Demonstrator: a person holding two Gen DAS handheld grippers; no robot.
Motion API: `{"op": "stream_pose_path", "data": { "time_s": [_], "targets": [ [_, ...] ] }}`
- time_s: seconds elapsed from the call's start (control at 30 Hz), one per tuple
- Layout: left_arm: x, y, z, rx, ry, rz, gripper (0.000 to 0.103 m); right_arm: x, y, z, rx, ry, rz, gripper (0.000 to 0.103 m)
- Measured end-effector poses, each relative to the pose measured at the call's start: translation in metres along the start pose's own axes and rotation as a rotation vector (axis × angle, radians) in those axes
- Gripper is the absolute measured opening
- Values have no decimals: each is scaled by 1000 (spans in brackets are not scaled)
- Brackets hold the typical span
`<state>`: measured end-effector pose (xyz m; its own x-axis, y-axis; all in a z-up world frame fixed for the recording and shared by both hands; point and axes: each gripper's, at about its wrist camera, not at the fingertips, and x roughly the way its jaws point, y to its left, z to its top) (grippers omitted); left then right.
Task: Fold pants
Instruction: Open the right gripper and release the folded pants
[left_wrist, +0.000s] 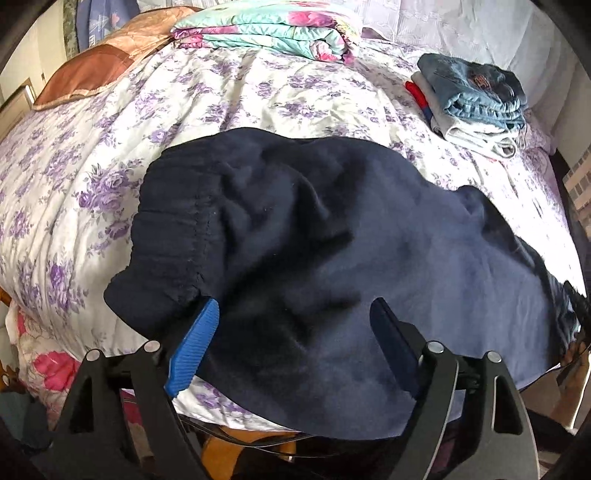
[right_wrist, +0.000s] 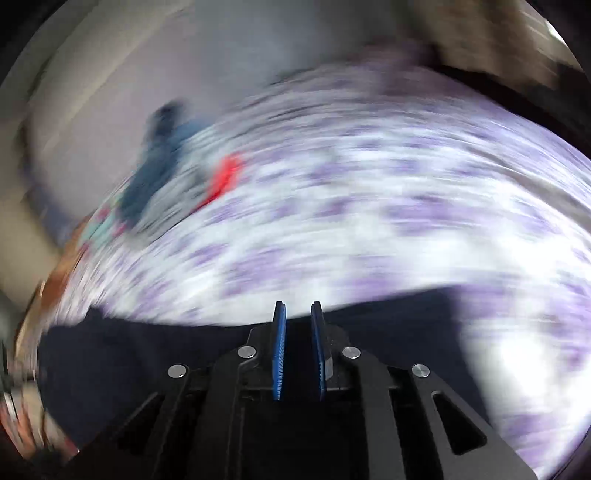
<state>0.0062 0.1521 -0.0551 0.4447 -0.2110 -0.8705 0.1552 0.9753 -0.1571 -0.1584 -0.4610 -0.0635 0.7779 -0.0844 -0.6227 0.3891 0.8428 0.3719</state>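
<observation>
Navy pants (left_wrist: 314, 266) overhanging bed edge (left_wrist: 207, 400), left fingers (left_wrist: 291, 314) spread, right fingers (right_wrist: 298, 314) nearly closed, empty.

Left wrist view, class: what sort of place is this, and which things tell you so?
Most likely a bedroom. A bed with a purple-flowered bedspread fills the view, a folded floral quilt lies at its far end, and a stack of folded clothes sits beyond the navy pants.

Bed (left_wrist: 258, 96) covered by a white bedspread with purple flowers. Dark navy pants (left_wrist: 295, 240) lie crumpled at its near edge, partly overhanging it. A folded floral quilt (left_wrist: 266, 29) and a brown pillow (left_wrist: 107, 62) lie along the far edge; a stack of folded clothes (left_wrist: 476, 103), jeans uppermost, lies near the far right corner.
</observation>
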Motion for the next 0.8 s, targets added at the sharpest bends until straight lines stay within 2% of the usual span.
{"op": "stream_pose_path", "data": {
  "time_s": [0.07,0.1,0.13,0.23,0.27,0.33,0.4,0.47,0.53,0.57,0.7,0.8],
  "targets": [
    [-2,-1,1,-16,-1,-23,85,-19,-18,8,11,16,43,26],
    [-3,-3,2,-25,-1,-39,86,-25,-15,11,-24,14,28,53],
    [-3,-5,3,-29,2,-53,86,-32,-5,15,-101,4,2,69],
    [-3,-13,4,-20,12,-88,86,-36,16,20,-323,33,-82,68],
    [-2,-16,4,-13,11,-81,86,-27,25,19,-423,67,-127,67],
    [2,-18,3,-4,20,-80,87,-9,32,13,-563,140,-204,61],
    [6,-18,2,-5,28,-78,87,12,30,6,-650,240,-227,57],
    [10,-17,2,-7,34,-80,88,21,25,3,-683,297,-207,49],
    [10,-18,2,-2,32,-78,88,18,23,11,-670,297,-201,23],
    [11,-17,2,2,32,-77,89,15,25,15,-664,289,-176,18],
    [12,-17,3,7,32,-73,89,5,34,27,-673,227,-173,16],
    [13,-16,3,4,27,-69,89,14,25,28,-634,232,-188,17]
  ]
}}
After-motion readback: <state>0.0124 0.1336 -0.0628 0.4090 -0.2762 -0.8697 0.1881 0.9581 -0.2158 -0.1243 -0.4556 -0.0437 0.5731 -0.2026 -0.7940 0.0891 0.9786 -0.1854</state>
